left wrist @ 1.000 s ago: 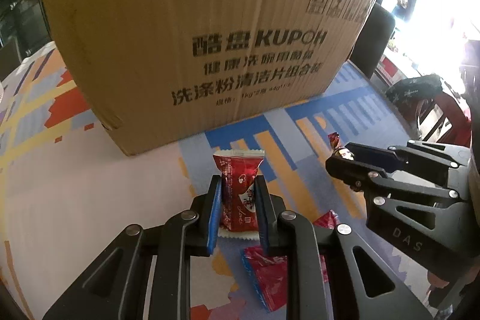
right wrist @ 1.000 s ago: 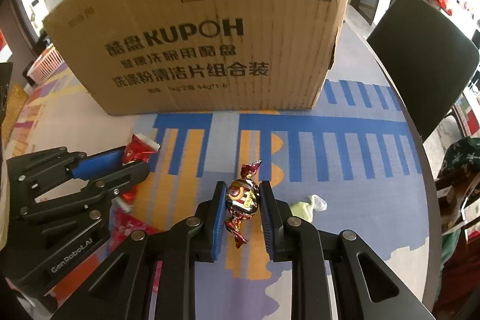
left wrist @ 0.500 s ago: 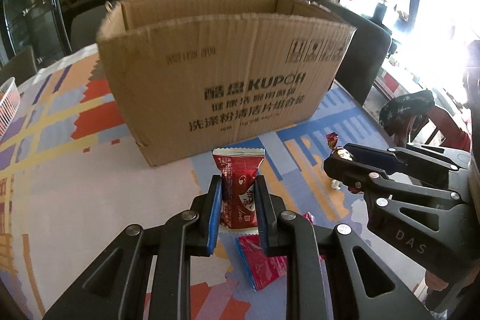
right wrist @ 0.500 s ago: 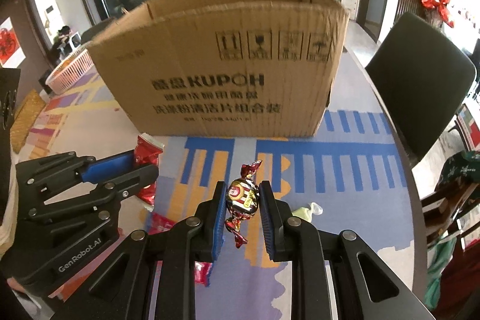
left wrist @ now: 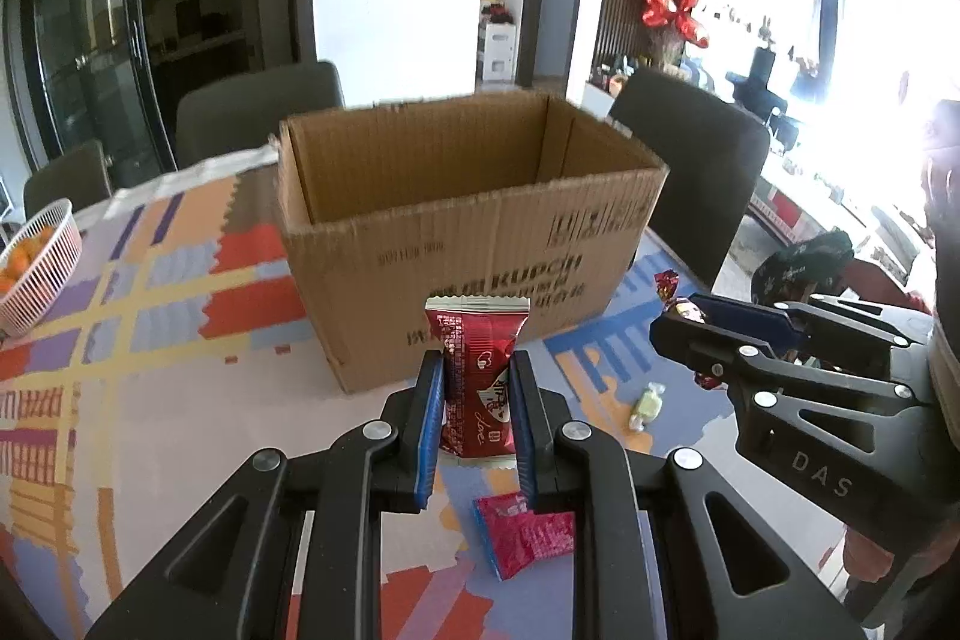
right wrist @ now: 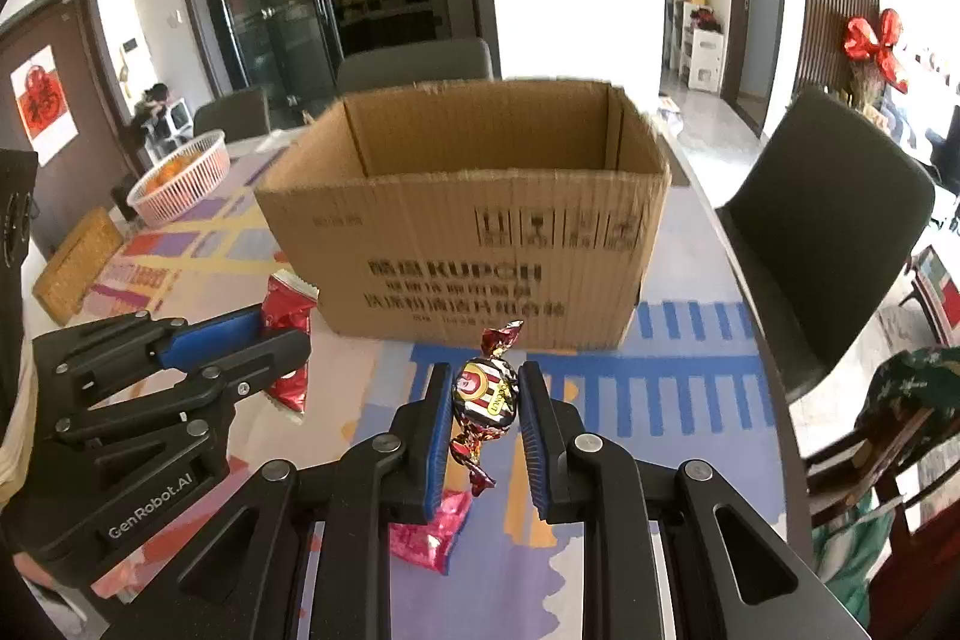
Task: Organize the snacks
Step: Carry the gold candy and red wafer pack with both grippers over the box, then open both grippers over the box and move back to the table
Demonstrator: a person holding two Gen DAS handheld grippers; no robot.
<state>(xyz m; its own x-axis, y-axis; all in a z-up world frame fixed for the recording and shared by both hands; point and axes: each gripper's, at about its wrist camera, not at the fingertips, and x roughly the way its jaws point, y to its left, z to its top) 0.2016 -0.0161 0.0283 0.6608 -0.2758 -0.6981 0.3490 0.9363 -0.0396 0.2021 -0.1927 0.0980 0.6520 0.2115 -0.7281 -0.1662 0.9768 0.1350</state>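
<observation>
Over the patterned counter [left wrist: 150, 400] before the open brown cardboard box [right wrist: 468, 244], clamping mid-body a light, crinkly red foil snack packet [left wrist: 477, 388] in left jaws and a slippery striped wrapped candy [right wrist: 485, 391] in right.

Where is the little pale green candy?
In the left wrist view, the small pale green wrapped candy lies on the patterned tablecloth, right of the left claw, before the cardboard box.
</observation>
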